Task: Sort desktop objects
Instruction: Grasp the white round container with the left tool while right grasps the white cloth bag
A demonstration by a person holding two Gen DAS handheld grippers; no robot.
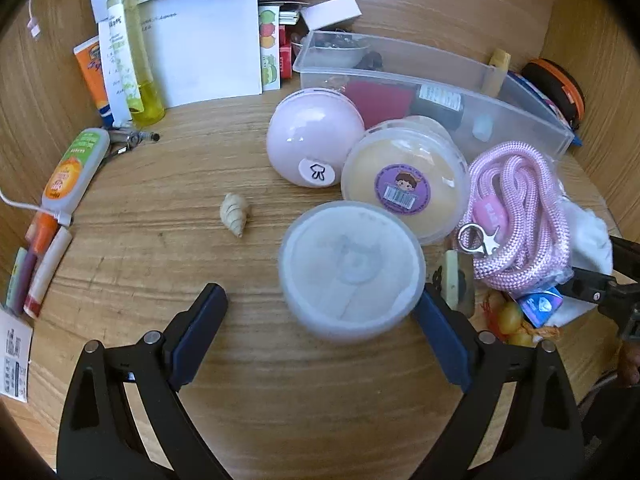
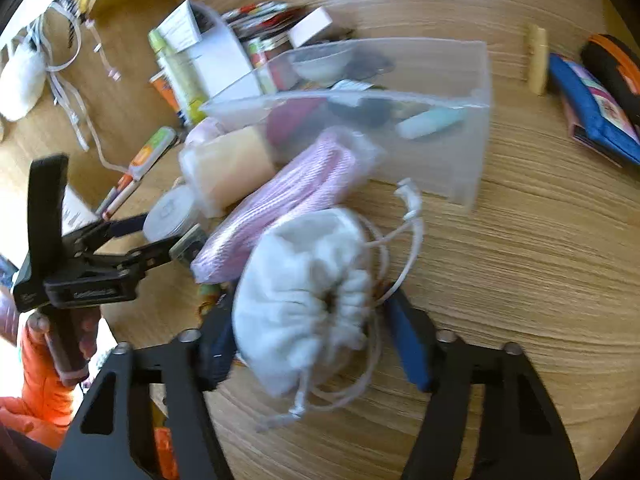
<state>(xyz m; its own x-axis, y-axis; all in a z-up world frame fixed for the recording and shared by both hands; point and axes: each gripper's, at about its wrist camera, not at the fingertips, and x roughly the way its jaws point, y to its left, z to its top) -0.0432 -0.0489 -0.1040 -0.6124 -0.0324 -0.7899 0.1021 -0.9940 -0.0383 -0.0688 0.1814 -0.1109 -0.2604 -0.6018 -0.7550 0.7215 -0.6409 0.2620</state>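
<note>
Desk: wooden top (image 1: 248, 380), cluttered, awaiting your sorting.
Left gripper (image 1: 320, 308): your jaws spread around the frosted tub (image 1: 352, 268), not clamped.
Right gripper (image 2: 310, 344): your jaws flank the white drawstring pouch (image 2: 304, 292); grip unclear.
Clear bin (image 1: 436, 68): behind, likely destination.

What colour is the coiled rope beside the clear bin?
Pale pink rope, sharpest in the left wrist view.

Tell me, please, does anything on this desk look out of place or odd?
A small seashell lies alone on bare wood, apart from the clutter. The pink ball and yellow tub lean tilted against the clear bin instead of inside.
</note>
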